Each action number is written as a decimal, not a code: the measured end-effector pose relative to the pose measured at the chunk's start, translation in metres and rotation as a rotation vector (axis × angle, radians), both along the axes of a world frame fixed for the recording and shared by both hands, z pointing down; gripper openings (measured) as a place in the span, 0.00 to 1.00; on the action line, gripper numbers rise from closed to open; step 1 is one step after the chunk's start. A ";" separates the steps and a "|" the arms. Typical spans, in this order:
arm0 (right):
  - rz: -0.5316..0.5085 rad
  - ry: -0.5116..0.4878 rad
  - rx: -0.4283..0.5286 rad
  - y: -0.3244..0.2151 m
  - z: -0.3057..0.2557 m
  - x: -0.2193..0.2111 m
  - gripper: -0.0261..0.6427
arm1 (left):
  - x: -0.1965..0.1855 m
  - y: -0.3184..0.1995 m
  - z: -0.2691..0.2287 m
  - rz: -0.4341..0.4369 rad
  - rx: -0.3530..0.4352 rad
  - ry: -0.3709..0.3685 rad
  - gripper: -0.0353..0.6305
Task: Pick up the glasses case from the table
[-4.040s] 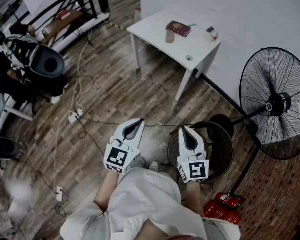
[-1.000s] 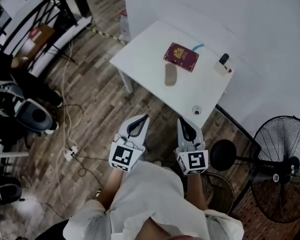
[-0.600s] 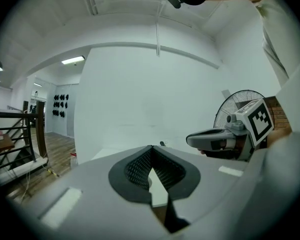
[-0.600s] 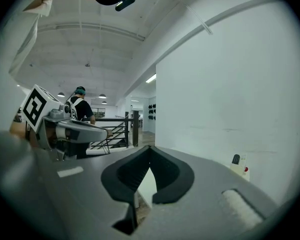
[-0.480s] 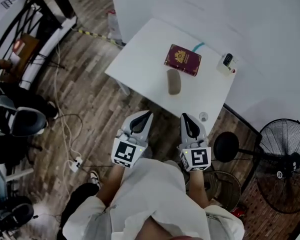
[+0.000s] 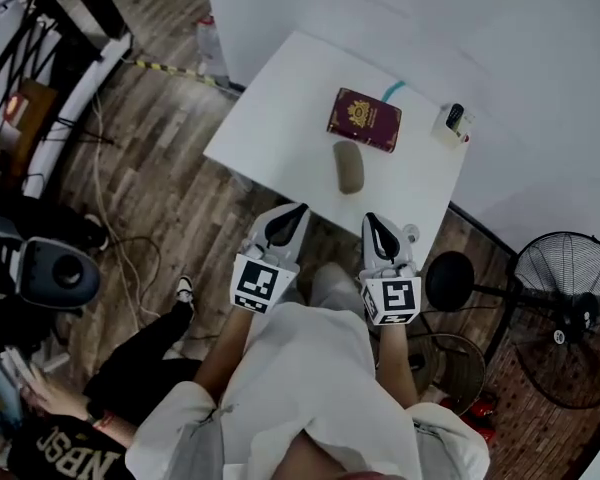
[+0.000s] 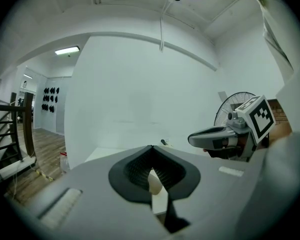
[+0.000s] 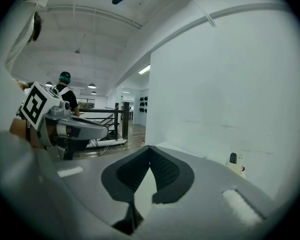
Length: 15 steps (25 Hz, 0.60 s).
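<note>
While my left gripper (image 6: 295, 212) and right gripper (image 6: 373, 220) sit closed and empty, I judge this the approach: next, open one toward the glasses case (image 6: 348, 167) ahead.

In the head view, a second person (image 6: 65, 438) at the lower left is cut off by the frame's edges. A teal item (image 6: 394, 91) is mostly hidden behind the red passport (image 6: 364, 119). The object (image 6: 452, 123) at the counter's (image 6: 280, 118) right corner is too small to identify.
</note>
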State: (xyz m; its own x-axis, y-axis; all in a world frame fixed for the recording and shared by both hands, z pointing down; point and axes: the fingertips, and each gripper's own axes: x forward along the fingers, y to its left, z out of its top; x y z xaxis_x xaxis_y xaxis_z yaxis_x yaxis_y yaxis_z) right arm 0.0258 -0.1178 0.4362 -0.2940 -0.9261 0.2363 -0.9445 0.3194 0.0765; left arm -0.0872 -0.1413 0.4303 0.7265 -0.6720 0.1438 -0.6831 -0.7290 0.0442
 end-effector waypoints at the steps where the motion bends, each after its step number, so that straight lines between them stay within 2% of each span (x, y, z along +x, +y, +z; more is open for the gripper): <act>1: 0.007 0.009 -0.009 -0.005 0.004 0.001 0.05 | 0.001 -0.004 0.003 0.004 -0.003 0.000 0.08; 15: 0.027 0.035 -0.146 -0.069 0.076 0.026 0.11 | 0.031 -0.053 0.068 0.053 -0.096 -0.060 0.08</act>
